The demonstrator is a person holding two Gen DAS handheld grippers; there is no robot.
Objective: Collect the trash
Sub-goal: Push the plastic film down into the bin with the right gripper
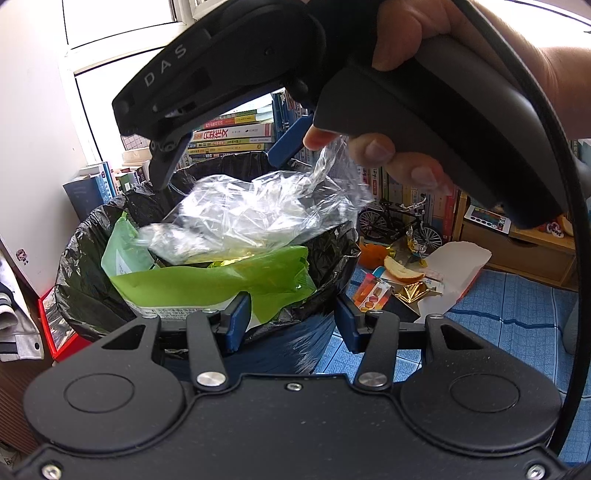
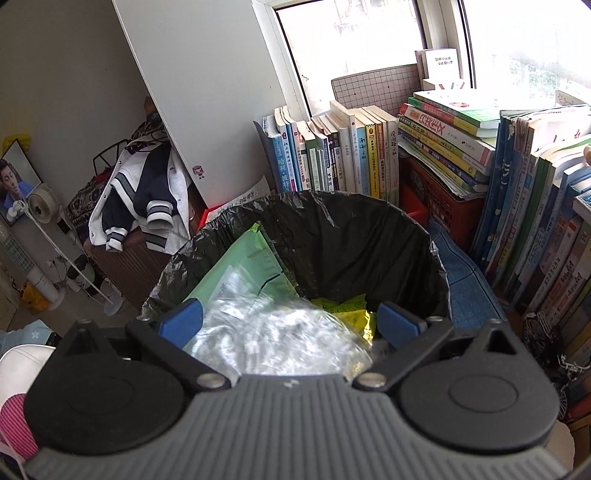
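Observation:
A bin with a black liner point(image 2: 332, 236) stands in front of both grippers. Inside it lie a green bag point(image 2: 240, 266) and a yellow wrapper point(image 2: 347, 310). A crumpled sheet of clear plastic point(image 1: 258, 210) lies over the bin's mouth, and one corner reaches up to the fingers of the hand point(image 1: 399, 33) on the right gripper. My right gripper point(image 2: 290, 321) hangs open wide above it; the plastic point(image 2: 277, 332) shows below the gap, and no pad touches it. My left gripper point(image 1: 291, 323) is low at the bin's near rim point(image 1: 295, 314), jaws apart, one finger over the green bag point(image 1: 221, 280).
On the blue mat point(image 1: 517, 314) right of the bin lie an orange peel point(image 1: 402, 271), a gold wrapper point(image 1: 413, 290), a white carton point(image 1: 454, 273) and a printed box point(image 1: 373, 295). A model bicycle point(image 1: 399, 221) stands behind. Books point(image 2: 369, 158) crowd the wall; a jacket point(image 2: 140, 199) hangs at left.

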